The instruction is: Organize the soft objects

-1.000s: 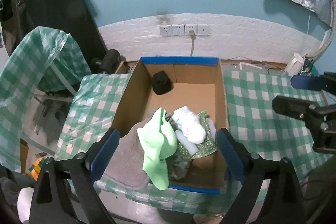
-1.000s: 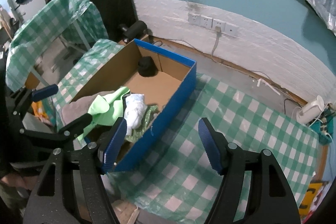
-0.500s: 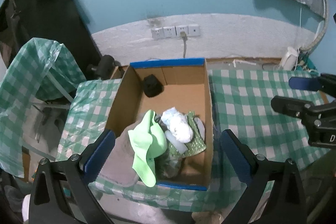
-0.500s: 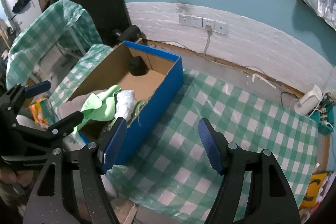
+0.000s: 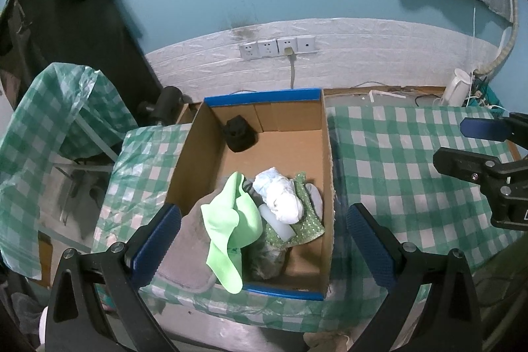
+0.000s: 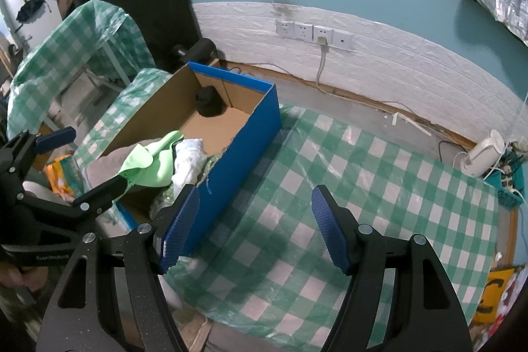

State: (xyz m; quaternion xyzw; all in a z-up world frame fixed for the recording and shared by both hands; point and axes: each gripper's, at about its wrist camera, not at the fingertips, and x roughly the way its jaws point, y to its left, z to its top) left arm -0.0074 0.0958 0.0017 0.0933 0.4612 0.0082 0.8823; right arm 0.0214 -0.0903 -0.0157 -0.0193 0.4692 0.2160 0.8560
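An open cardboard box [image 5: 326, 160] with blue outer walls [image 6: 244, 160] sits on the green-checked table. Its near end holds soft things: a light green cloth [image 5: 231, 223] draped over a grey towel [image 5: 188, 246], a white rolled bundle [image 5: 280, 197], a green sequinned cloth [image 5: 307, 220]. A black object [image 5: 239, 134] sits in the far corner. My left gripper [image 5: 260, 240] is open and empty above the box's near end. My right gripper [image 6: 254, 230] is open and empty over the table right of the box; it also shows in the left wrist view [image 5: 475, 144].
The green-checked tablecloth [image 6: 363, 187] covers the table right of the box. A white wall with sockets [image 5: 277, 47] lies behind. A second checked-covered table [image 5: 56, 108] stands at left. A white appliance [image 6: 481, 154] and cables sit at the far right.
Both grippers have pulled back and up from the box, which now looks smaller and farther. The soft things in the box have not moved.
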